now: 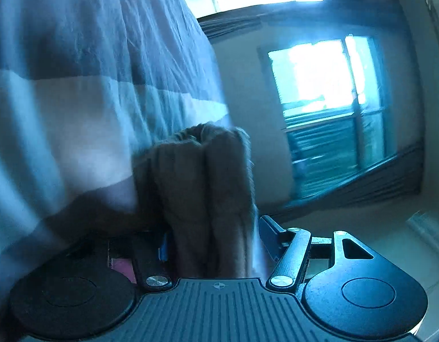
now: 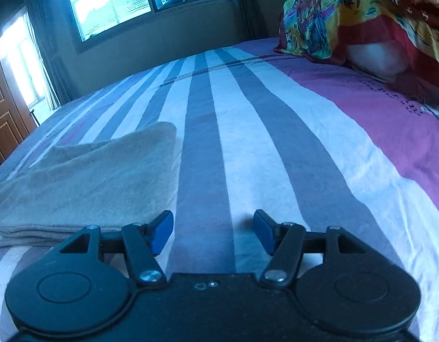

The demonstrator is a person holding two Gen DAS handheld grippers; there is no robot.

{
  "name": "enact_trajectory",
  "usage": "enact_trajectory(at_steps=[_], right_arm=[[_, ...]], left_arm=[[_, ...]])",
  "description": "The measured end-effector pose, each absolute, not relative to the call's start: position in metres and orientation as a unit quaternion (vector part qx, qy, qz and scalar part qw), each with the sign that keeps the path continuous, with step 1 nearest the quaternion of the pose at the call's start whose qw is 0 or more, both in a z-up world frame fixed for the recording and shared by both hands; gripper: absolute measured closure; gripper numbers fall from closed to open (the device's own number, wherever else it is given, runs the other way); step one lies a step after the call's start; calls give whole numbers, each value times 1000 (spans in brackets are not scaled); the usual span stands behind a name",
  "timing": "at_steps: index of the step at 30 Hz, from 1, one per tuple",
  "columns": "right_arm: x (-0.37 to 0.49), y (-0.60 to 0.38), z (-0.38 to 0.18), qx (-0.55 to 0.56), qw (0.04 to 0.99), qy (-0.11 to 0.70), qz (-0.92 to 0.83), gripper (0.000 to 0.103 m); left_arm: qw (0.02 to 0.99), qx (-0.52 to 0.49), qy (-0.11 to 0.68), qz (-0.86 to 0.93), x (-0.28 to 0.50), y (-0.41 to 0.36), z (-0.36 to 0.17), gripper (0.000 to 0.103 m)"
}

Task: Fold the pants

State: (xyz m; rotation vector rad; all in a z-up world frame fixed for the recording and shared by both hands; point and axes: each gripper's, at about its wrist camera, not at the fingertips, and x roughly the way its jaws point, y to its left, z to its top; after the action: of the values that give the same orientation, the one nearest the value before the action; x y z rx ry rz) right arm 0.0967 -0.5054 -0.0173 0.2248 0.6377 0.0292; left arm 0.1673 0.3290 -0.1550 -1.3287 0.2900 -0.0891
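The beige pants (image 2: 100, 176) lie folded in a flat stack on the striped bedsheet (image 2: 248, 131), at the left of the right wrist view. My right gripper (image 2: 213, 232) is open and empty, low over the sheet just right of the stack. In the left wrist view my left gripper (image 1: 212, 238) has a thick bunch of the brownish pants fabric (image 1: 202, 188) between its jaws. The jaws stand fairly wide around the bunch. The view is tilted, with the bedsheet (image 1: 77, 85) at the left.
A colourful blanket and pillows (image 2: 361, 20) are piled at the far right of the bed. Windows with curtains (image 2: 111, 0) line the far wall, and a wooden door (image 2: 3, 131) stands at the left. A window (image 1: 319, 79) shows in the left wrist view.
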Motion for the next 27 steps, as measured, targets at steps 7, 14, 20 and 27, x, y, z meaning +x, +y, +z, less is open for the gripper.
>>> enact_trajectory(at_steps=[7,14,20,27], right_arm=[[98,-506,-14,121,941,316,8,41],[93,-517,-7,119,943,309,9,42],[91,-545,-9,133,944,302,-12,42],[87,-586,-16,148,947,280,-52,42]], left_arm=[[789,-593,157,-25,170,329,-156,74],[815,-557,158,-12,160,331,-160,79],[819,-544,181,0,184,326,-156,75],[865,-443,234,46,203,310,-112,82]])
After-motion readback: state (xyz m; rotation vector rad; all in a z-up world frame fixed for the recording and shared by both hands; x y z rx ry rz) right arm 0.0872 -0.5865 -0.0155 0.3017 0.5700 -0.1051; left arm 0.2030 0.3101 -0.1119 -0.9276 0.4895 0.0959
